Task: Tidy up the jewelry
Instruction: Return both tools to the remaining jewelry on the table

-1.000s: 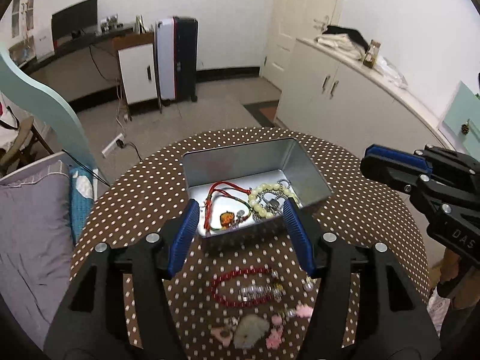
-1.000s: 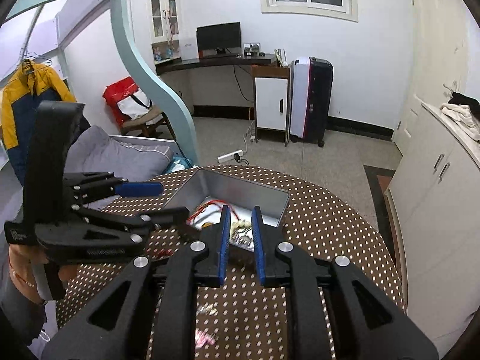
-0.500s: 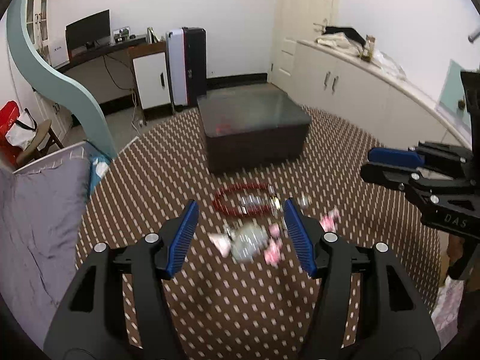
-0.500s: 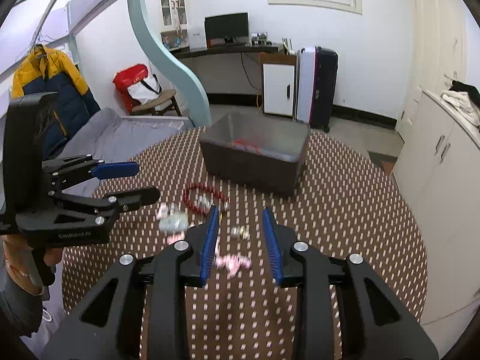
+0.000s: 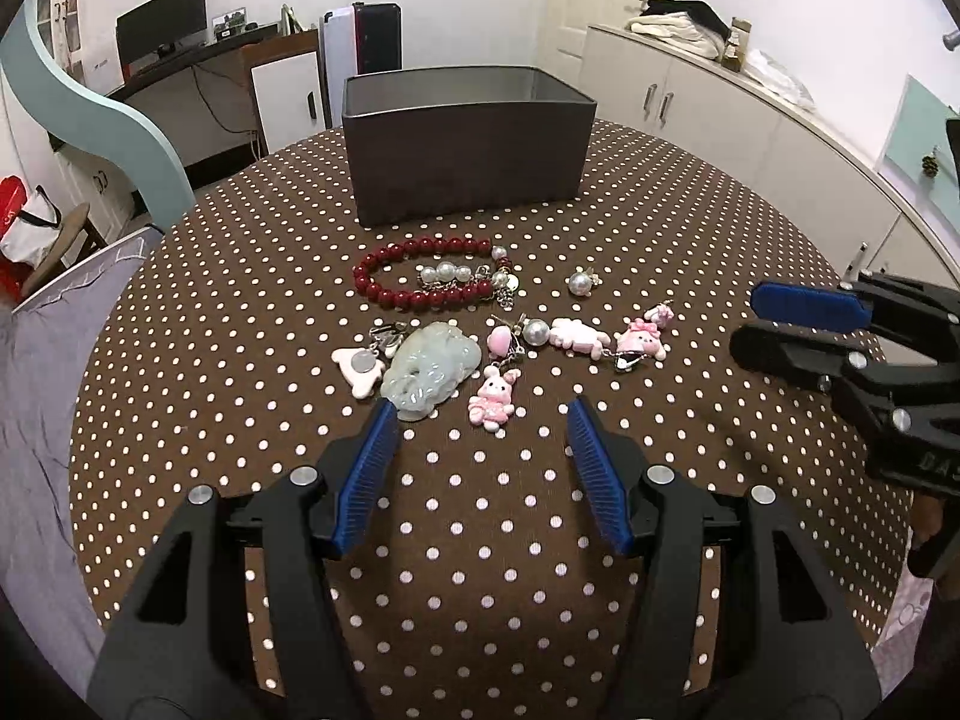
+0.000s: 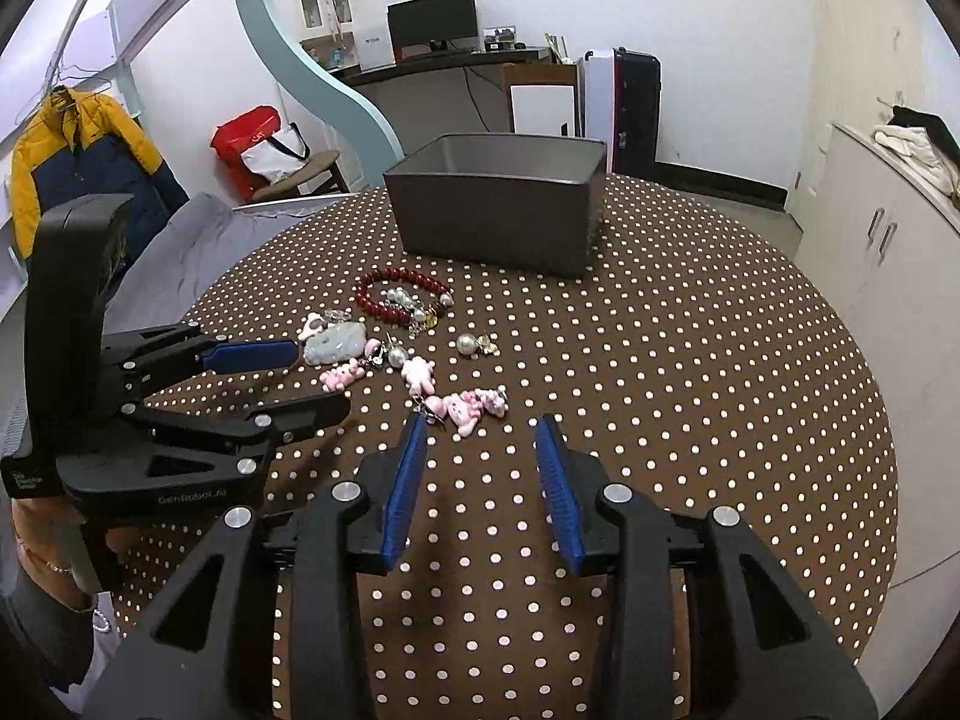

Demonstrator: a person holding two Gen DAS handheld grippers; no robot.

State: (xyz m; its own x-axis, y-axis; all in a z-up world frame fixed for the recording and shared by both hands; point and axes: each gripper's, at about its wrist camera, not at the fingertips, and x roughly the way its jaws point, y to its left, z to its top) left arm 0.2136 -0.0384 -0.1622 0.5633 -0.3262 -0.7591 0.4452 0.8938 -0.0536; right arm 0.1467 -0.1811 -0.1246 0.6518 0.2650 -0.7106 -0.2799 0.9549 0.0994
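Observation:
Loose jewelry lies on the dotted table in front of a grey metal box. It includes a red bead bracelet, a pale jade pendant, a pearl earring and pink rabbit charms. My left gripper is open and low over the table. Its tips are just short of the jade pendant and one rabbit charm, and it holds nothing. My right gripper is opening, with nothing between its jaws and the pink charms just ahead.
The round table wears a brown cloth with white dots and drops off on all sides. A grey bed lies to the left and white cabinets stand to the right. A person's hand grips the left tool.
Both grippers drew back from above the box and sank toward the table, so the box's inside is no longer seen. The right jaws widened from nearly shut.

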